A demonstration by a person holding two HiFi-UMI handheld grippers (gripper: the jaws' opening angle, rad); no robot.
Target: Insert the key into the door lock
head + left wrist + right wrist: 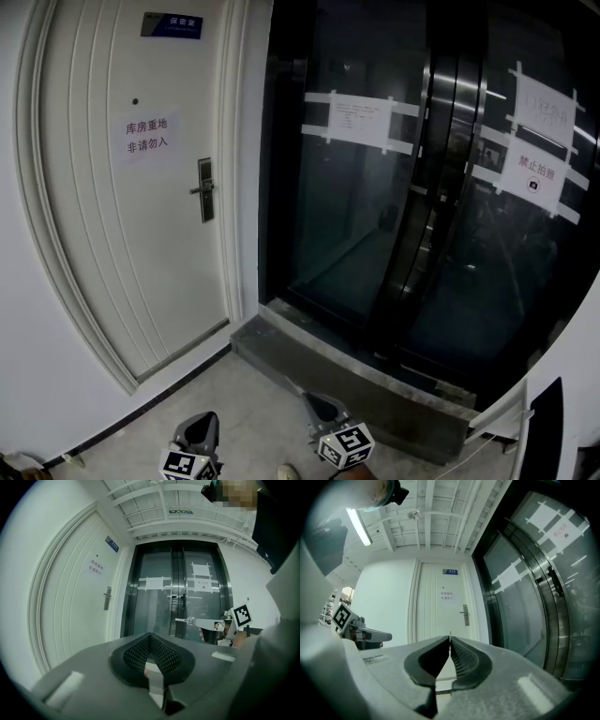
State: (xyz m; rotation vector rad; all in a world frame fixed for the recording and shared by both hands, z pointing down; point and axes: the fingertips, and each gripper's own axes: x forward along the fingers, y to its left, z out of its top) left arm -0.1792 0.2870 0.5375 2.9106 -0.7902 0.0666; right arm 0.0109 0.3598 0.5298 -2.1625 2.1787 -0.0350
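The white door [131,234] stands at the left, with its metal lock plate and handle [204,189] at mid height and a paper notice above. My right gripper [319,405] is low in the head view, well short of the door, and is shut on a thin key [450,634] whose tip sticks out between the pads. In the right gripper view the lock [465,615] lies just up and right of the key tip, still far off. From the left gripper view the key [182,619] shows as a small metal blade. My left gripper [201,429] is shut and holds nothing.
Dark glass double doors [422,187] with taped paper notices fill the right side, behind a low grey stone threshold step [356,375]. A person's shoe tip [289,472] shows between the grippers on the concrete floor. A white wall flanks the door's left side.
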